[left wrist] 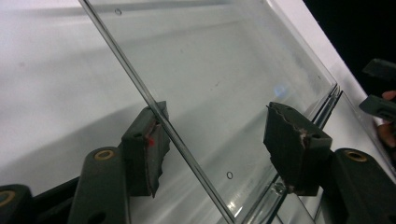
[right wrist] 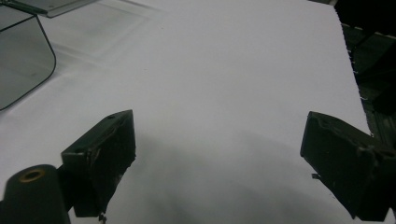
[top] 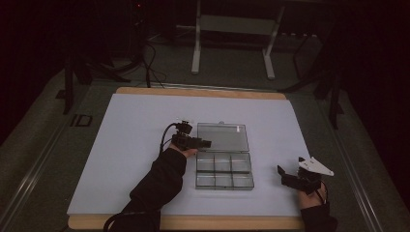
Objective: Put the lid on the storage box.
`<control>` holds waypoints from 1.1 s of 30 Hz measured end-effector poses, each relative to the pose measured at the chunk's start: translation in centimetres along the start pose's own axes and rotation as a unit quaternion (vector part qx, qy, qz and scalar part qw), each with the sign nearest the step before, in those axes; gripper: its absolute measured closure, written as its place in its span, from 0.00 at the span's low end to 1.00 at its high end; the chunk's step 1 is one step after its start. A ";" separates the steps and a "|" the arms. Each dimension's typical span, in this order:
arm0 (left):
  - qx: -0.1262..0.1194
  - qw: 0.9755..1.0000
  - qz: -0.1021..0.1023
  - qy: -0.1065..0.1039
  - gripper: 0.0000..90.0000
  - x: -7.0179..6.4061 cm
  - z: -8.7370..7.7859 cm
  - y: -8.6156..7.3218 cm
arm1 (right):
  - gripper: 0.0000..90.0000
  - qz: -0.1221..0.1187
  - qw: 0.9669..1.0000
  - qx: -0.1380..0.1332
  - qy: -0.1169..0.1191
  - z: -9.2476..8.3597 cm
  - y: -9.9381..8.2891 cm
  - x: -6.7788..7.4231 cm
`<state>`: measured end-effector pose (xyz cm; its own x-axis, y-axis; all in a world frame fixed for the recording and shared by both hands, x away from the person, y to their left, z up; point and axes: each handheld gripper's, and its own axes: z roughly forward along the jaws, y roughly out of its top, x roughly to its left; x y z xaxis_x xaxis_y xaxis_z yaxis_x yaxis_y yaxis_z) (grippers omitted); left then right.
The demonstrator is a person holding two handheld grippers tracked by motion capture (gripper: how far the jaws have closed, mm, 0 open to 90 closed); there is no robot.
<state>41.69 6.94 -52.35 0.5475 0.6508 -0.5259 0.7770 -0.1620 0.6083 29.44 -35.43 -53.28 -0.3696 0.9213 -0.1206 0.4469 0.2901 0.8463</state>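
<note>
Left hand-held gripper point(top: 205, 143) half-closed, right hand-held gripper point(top: 289, 173) wide

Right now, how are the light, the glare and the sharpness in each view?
High view: dim, dark surroundings, soft focus; the lid shows a faint sheen. Left gripper view: bright and sharp, a small pale glare spot on the lid. Right gripper view: grey jaw shadows on the white sheet, the box corner clear.

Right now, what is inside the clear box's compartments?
The compartments of the clear box look empty, with the white mat visible through them. The lid lies open behind, left fingers straddling its edge.
</note>
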 end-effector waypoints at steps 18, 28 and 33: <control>-0.033 0.999 0.035 -0.017 0.74 -0.3 -2.0 -0.1 | 0.11 -0.001 0.999 -0.013 0.047 -0.2 4.0 1.0; -0.046 0.997 0.050 -0.029 0.75 -0.2 -2.4 -0.4 | 0.17 0.032 0.993 -0.042 0.102 2.0 9.1 3.0; -0.047 0.997 0.054 -0.025 0.76 -0.2 -2.5 -0.4 | 0.32 0.039 0.990 -0.033 0.134 3.7 10.5 3.9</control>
<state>40.48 8.70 -51.05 0.6435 0.5944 -0.4823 0.6814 -0.1578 0.7147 35.70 -27.79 -46.79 -0.5436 0.8355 0.0808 0.4310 0.1952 0.8810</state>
